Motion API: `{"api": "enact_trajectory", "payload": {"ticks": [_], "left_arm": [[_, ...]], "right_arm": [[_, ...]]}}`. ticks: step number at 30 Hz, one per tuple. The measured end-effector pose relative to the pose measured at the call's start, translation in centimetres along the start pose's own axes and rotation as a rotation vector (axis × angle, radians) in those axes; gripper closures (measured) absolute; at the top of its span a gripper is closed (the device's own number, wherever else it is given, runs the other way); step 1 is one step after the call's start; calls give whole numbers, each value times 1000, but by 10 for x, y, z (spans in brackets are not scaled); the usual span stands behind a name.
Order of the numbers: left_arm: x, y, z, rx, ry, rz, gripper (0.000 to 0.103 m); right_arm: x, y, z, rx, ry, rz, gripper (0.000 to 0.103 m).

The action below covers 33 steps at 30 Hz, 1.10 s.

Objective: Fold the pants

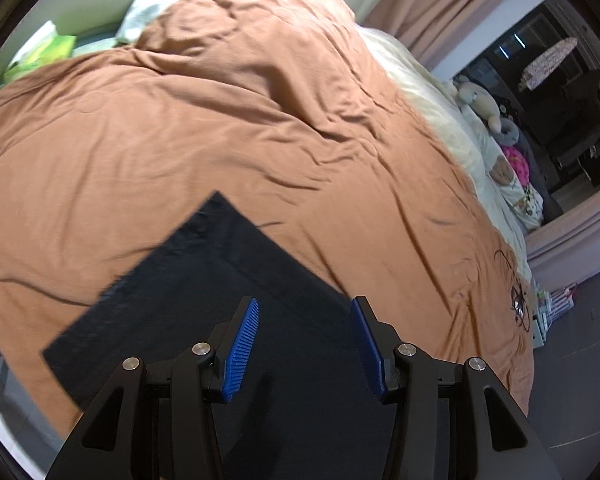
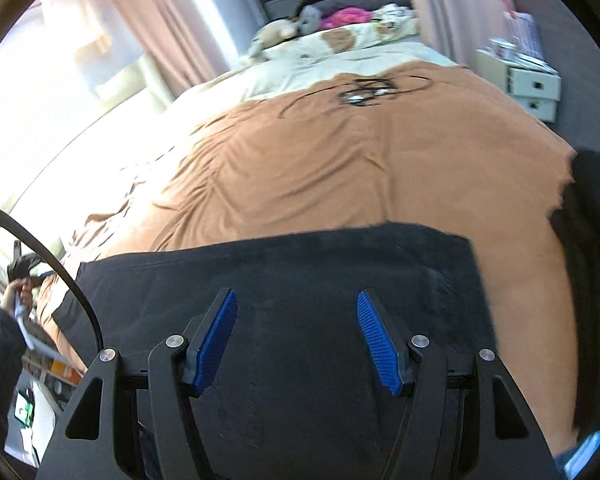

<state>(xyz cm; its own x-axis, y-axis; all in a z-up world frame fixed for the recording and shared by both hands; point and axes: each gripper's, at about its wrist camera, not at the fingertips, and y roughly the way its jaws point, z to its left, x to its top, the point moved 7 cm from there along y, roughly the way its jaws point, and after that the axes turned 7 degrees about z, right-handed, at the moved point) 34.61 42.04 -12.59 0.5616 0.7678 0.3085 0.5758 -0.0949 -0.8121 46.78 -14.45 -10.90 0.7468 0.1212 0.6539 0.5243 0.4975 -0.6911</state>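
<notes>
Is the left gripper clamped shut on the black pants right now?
No, the left gripper is open above the pants, with nothing pinched between its blue pads.

We find the black pants (image 1: 204, 292) cut off at the lower frame edge behind the left gripper (image 1: 305, 312); their far hem is blurred. The bedside toys (image 2: 300, 20) are too small to identify.

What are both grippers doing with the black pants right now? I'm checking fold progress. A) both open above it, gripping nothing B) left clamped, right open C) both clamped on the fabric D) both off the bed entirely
A: the left gripper and right gripper each show blue fingers spread apart, with the black pants lying flat on the orange bedcover beneath them.
</notes>
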Motion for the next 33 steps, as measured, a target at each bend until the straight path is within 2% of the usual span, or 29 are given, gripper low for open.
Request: {"api": "enact_trajectory", "payload": {"ticks": [11, 17, 23, 33], "left_arm": [[-11, 63, -56, 18, 14, 120, 53], [-16, 91, -77, 74, 51, 175, 54], [-19, 115, -84, 165, 85, 229, 57], [-27, 137, -72, 270, 41, 290, 57]], "right_arm": [[53, 81, 58, 69, -199, 82, 42], [71, 132, 82, 111, -278, 129, 42], [81, 172, 99, 142, -332, 178, 42], [97, 244, 137, 211, -466, 244, 42]]}}
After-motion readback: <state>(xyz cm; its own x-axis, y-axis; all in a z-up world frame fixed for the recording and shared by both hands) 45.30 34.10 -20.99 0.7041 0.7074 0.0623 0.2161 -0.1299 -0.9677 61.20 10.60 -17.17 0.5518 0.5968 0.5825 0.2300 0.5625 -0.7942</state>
